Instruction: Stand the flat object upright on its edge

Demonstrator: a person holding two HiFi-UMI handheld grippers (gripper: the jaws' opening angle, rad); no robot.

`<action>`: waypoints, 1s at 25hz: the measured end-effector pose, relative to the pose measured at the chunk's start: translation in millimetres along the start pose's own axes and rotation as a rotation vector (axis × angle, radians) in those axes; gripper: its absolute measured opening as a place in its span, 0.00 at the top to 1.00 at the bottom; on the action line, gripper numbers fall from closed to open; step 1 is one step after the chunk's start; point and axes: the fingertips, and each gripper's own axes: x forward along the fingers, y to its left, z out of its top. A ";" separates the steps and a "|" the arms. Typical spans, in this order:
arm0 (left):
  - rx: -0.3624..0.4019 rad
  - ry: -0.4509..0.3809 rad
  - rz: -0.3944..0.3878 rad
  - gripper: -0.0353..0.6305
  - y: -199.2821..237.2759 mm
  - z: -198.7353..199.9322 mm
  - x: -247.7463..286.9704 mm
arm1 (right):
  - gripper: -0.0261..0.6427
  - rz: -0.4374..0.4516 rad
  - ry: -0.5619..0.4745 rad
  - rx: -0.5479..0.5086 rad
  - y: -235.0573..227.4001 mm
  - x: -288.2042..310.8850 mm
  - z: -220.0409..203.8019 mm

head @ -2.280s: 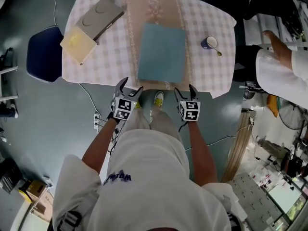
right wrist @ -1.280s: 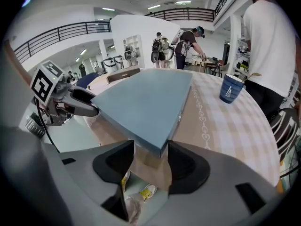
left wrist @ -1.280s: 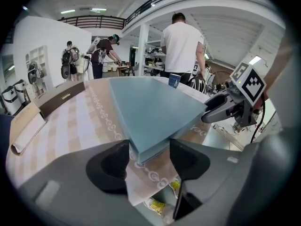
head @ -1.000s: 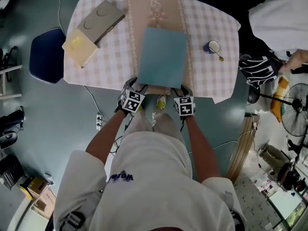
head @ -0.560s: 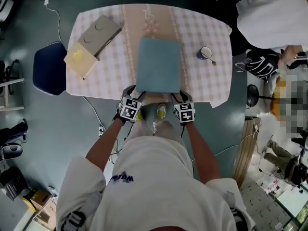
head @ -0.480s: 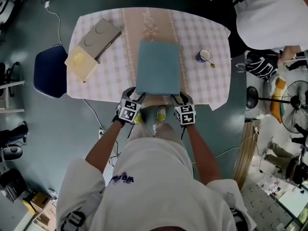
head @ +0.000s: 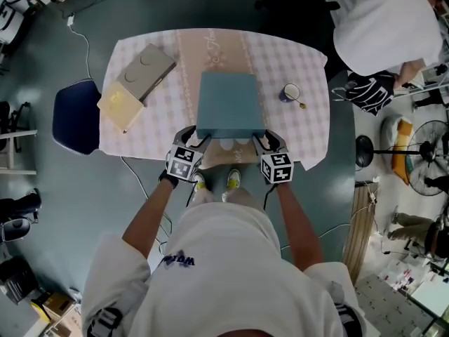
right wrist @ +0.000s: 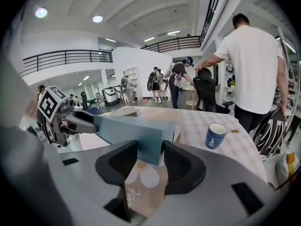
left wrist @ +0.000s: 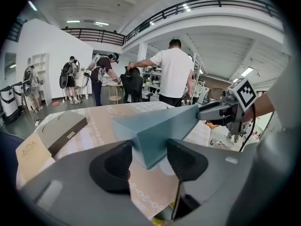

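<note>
Board (head: pixel 226 104): judged stiff, light, smooth-faced.
Left gripper (head: pixel 194 136): clamped on board's lower-left corner.
Right gripper (head: pixel 264 140): clamped on lower-right corner.

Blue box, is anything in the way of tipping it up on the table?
Nothing visible. The left gripper, its fingers just closing tighter, and the right gripper clamp the near corners of the blue box. The mug sits off to its right, the grey box to its left.

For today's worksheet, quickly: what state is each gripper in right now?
Left gripper: shut on the teal box corner; jaws have just been closing.
Right gripper: shut on the teal box too.
</note>
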 end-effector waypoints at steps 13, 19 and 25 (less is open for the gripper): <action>-0.023 -0.071 -0.038 0.55 11.8 65.8 -11.0 | 0.69 0.007 -0.132 0.005 -14.3 -6.9 78.3; -0.074 -0.110 -0.061 0.55 14.4 83.9 -18.5 | 0.69 0.012 -0.174 -0.017 -15.3 -12.7 107.2; -0.102 -0.151 -0.084 0.55 17.0 108.2 -27.2 | 0.69 0.023 -0.195 0.032 -19.7 -18.8 124.5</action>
